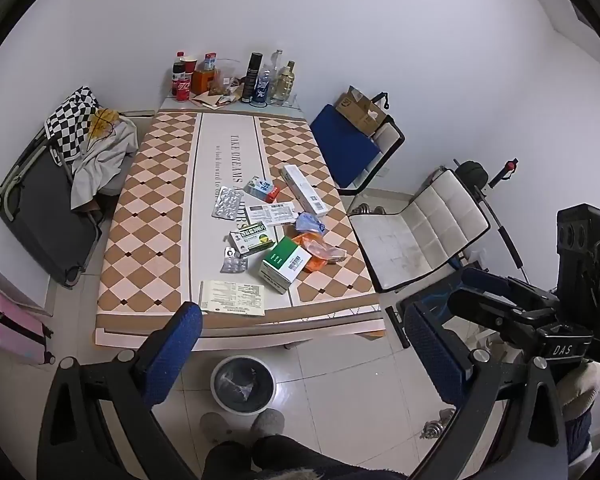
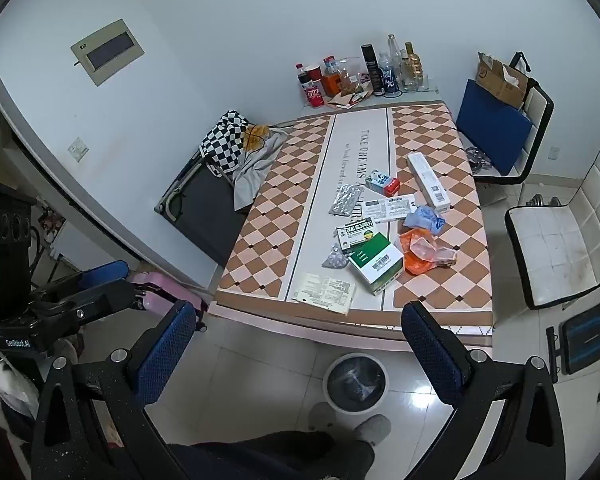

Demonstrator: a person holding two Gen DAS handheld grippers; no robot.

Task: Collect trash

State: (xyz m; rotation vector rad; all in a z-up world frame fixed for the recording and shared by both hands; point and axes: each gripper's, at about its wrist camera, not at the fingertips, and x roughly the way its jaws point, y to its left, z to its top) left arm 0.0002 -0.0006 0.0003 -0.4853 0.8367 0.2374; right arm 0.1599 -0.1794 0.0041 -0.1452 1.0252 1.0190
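Both tools are held back from the table, tilted down, nothing yet collected. The left gripper (image 1: 300, 354) stands wide, nothing between its blue pads (image 1: 172, 354). The right gripper (image 2: 298, 354) is likewise wide and empty.

Nearest, on the floor tiles under the table's near edge, sits the bin (image 1: 242, 384), round, lined dark, mouth clear. A person's slippers (image 1: 266, 424) rest just near of it. Judgement: every piece should travel over the near edge and drop straight down; the bin is well placed.

On the table (image 1: 140, 216), near edge first: a leaflet (image 1: 232, 298), lying flat. Flat paper is hard for two fingers; I would slide it past the edge before pinching. Just beyond, a green box (image 1: 286, 264), then a small blister strip (image 1: 234, 264) to its left and an orange wrapper (image 1: 318, 254) to its right. Further on lie a yellow-green box (image 1: 254, 238), a blue wrapper (image 1: 310, 224), a white slip (image 1: 270, 214), a larger blister sheet (image 1: 228, 204), a small carton (image 1: 264, 188) and a long white box (image 1: 304, 190).

Recommendation: start with the green box, taken across its narrow sides, right tool. Bottles (image 1: 260, 76) at the far edge stand well apart; whether they count as trash cannot be told.
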